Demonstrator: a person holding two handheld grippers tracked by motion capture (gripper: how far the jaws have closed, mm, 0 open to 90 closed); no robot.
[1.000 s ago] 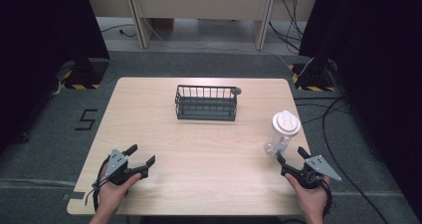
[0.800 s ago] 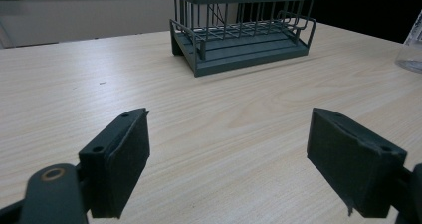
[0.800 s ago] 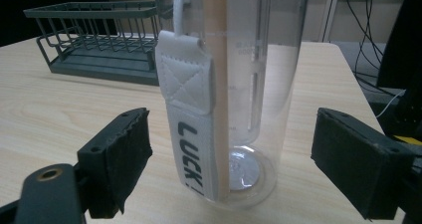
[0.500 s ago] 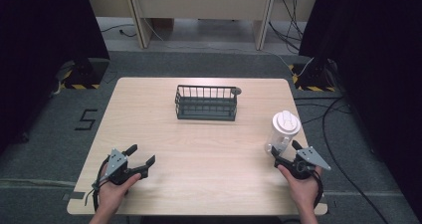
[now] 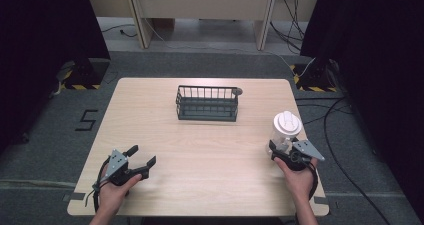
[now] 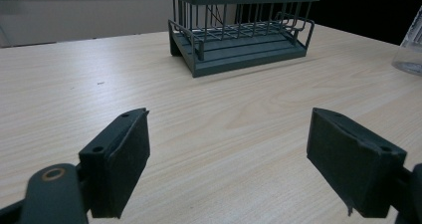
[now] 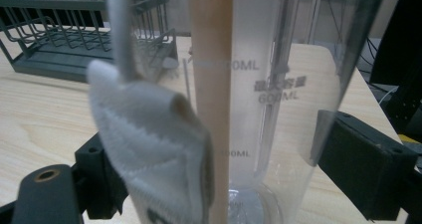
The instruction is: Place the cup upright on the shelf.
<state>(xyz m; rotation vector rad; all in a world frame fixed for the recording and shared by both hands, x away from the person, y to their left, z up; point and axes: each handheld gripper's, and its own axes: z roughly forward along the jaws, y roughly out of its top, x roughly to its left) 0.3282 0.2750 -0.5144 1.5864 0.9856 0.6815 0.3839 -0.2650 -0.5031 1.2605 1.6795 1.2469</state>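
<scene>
My left gripper (image 5: pixel 141 158) — jaws wide, empty, near table (image 5: pixel 210 150) edge. Wire rack (image 5: pixel 207 103) — centre, far side. Clear bottle (image 5: pixel 284 131) — right edge, upright, between my right gripper's (image 5: pixel 276 149) open jaws, not yet pinched. Light, slick, rigid plastic; I'd grip the lower wall.

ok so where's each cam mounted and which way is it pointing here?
High view: fixed above the person's side, looking forward and down at the table; both forearms, left gripper and right gripper show.
Left gripper view: rides the left gripper, low, facing the wire basket; open jaws show.
Right gripper view: rides the right gripper, jaws either side of the clear bottle.
Shared: basket and bottle.
</scene>
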